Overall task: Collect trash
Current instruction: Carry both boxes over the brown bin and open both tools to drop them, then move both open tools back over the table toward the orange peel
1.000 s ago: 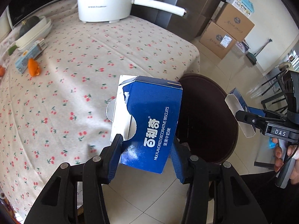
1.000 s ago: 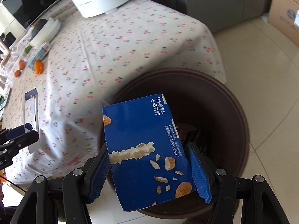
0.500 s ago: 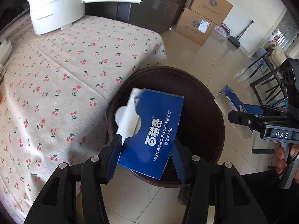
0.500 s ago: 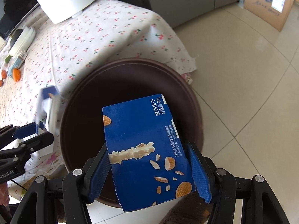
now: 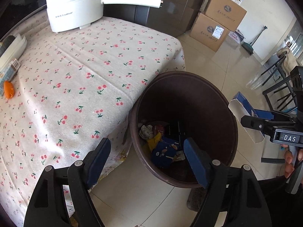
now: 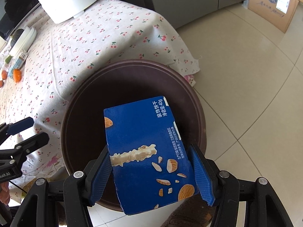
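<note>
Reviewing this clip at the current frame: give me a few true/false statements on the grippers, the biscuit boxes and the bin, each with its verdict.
1. The left gripper is open and holds nothing. True.
2. The right gripper is empty. False: it is shut on a blue biscuit box.
3. The brown trash bin stands on the table. False: it stands on the floor beside the cherry-print tablecloth.
4. The bin holds trash, including a blue box. True.
</note>
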`<control>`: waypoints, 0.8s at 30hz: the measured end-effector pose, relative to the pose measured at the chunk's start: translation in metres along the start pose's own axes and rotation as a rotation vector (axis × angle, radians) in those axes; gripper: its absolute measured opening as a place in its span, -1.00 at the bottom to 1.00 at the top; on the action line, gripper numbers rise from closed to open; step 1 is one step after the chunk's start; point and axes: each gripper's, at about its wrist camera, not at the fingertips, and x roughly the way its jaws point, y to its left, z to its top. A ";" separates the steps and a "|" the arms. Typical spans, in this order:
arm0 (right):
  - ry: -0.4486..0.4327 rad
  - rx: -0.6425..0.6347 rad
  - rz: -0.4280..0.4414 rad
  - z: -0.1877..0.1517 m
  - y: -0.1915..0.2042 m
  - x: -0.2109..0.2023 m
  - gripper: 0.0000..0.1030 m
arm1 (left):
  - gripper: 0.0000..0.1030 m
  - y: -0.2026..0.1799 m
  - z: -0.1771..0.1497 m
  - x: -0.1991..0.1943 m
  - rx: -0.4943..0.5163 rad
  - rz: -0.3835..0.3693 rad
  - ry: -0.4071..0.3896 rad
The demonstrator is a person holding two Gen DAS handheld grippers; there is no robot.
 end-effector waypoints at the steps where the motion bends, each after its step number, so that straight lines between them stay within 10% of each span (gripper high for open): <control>1: 0.000 -0.002 -0.001 0.001 0.001 0.000 0.33 | 0.59 0.005 -0.001 -0.002 -0.010 0.005 0.000; 24: -0.047 -0.029 0.045 0.031 0.078 -0.002 0.71 | 0.60 0.118 -0.036 -0.073 -0.226 0.136 -0.061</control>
